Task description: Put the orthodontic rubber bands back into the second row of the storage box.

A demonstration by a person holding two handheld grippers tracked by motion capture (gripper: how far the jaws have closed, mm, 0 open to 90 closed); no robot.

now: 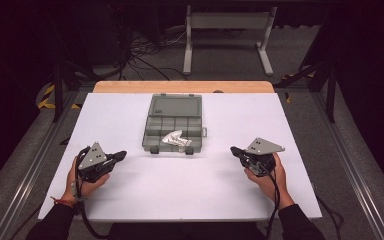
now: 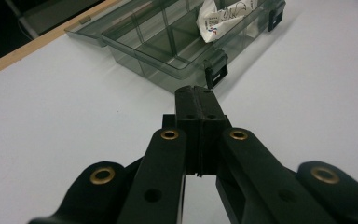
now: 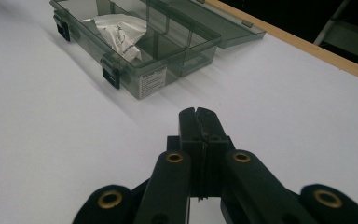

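— Resting on the white table (image 1: 130, 200), where did the two grippers sit?

— The left gripper (image 1: 121, 155) lay near the table's left side and the right gripper (image 1: 234, 150) near its right, each held in a hand, both tips turned inward toward the middle.

— How did their jaws stand?

— Pressed together on both, with nothing between them; the left gripper (image 2: 196, 93) and the right gripper (image 3: 197, 114) showed that plainly in their own views.

— And the box?

— The grey-green clear plastic compartment box (image 1: 172, 131) stood between them, farther up the table, its lid lying open and flat behind it. Both grippers were well apart from it.

— Anything inside?

— A crumpled white packet (image 1: 176, 139) with printing lay in the front row of compartments, toward the right. It showed in the left gripper view (image 2: 223, 16) and the right gripper view (image 3: 121, 35) as well.
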